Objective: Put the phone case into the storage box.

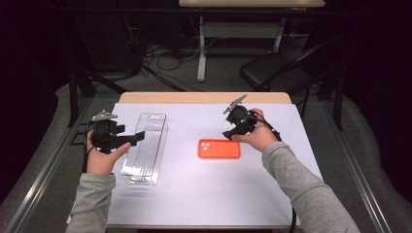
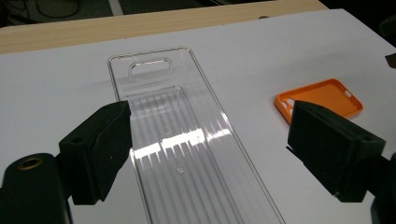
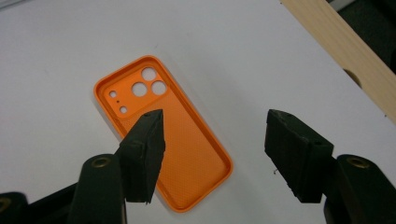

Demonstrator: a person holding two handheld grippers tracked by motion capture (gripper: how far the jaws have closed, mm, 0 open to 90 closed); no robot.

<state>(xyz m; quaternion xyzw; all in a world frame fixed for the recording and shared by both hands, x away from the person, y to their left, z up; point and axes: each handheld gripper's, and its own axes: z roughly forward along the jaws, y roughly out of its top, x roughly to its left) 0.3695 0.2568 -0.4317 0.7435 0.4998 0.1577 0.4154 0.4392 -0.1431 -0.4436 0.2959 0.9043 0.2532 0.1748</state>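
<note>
White sheet covers the table, with a dark floor and a chair beyond. Near the middle lies the orange case, open side up, camera holes at its left end. My right gripper hovers just above its right end, jaws spread with nothing between them, the case below and to one side. My left gripper hangs over the clear tray, jaws wide apart and empty. Tray and case lie well apart.
</note>
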